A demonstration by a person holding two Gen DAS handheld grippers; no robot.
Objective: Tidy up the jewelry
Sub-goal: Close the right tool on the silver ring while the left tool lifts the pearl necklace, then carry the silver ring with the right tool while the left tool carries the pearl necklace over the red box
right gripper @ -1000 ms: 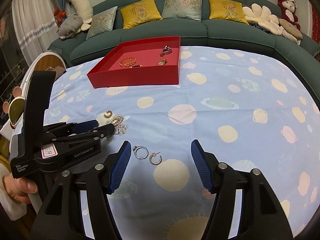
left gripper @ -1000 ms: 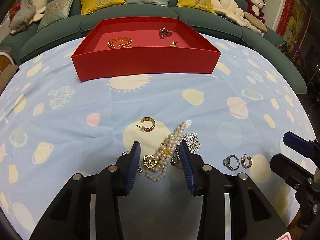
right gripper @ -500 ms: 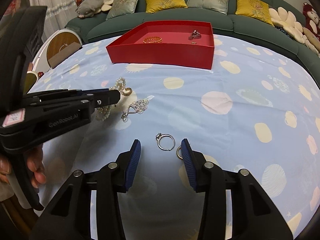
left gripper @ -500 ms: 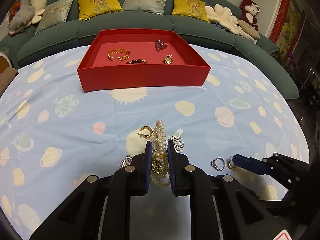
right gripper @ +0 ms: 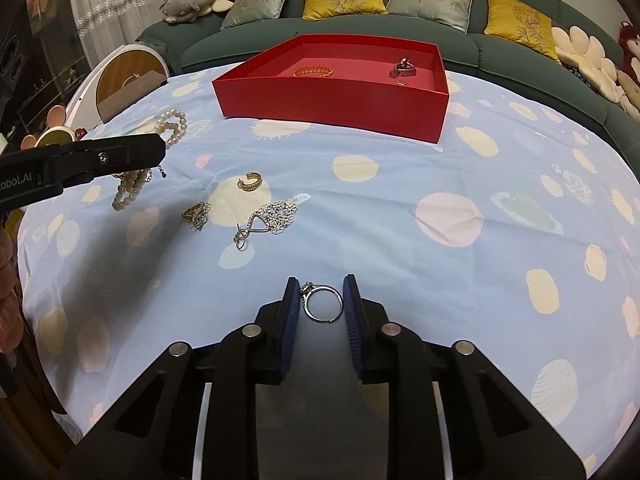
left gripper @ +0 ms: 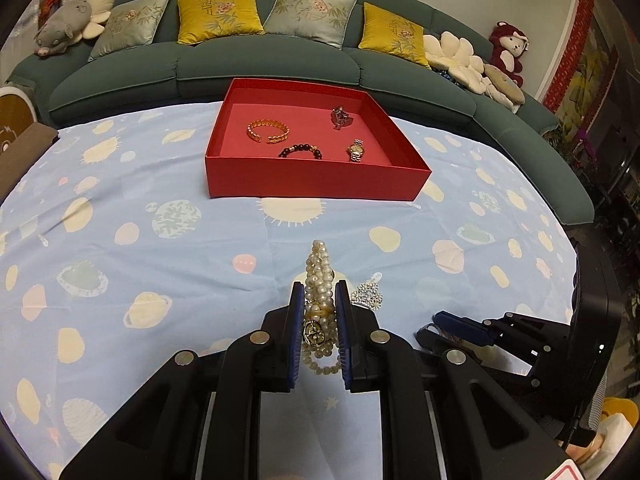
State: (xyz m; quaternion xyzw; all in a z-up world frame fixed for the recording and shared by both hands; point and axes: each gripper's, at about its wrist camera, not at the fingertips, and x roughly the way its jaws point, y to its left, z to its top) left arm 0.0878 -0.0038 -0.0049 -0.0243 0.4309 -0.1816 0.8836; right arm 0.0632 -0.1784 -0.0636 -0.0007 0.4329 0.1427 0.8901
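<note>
The red box (left gripper: pixel 316 182) sits at twelve o'clock on the bench (left gripper: pixel 160 264), already holding a gold bangle (left gripper: pixel 267 131), a dark bead bracelet (left gripper: pixel 301 151) and a watch (left gripper: pixel 355 150), so it looks like the collecting place. Loose pieces wait nearer: a hoop earring (right gripper: pixel 250 181) and a silver necklace (right gripper: pixel 272 218) at ten o'clock of the right gripper (right gripper: pixel 323 298). The left gripper (left gripper: pixel 318 312) has its fingers clamped on the pearls (left gripper: pixel 319 276), clear of the cloth, probably bound for the box. The right fingers are closing on the ring (right gripper: pixel 322 300), pads nearly touching its band; whether they press yet is unclear.
</note>
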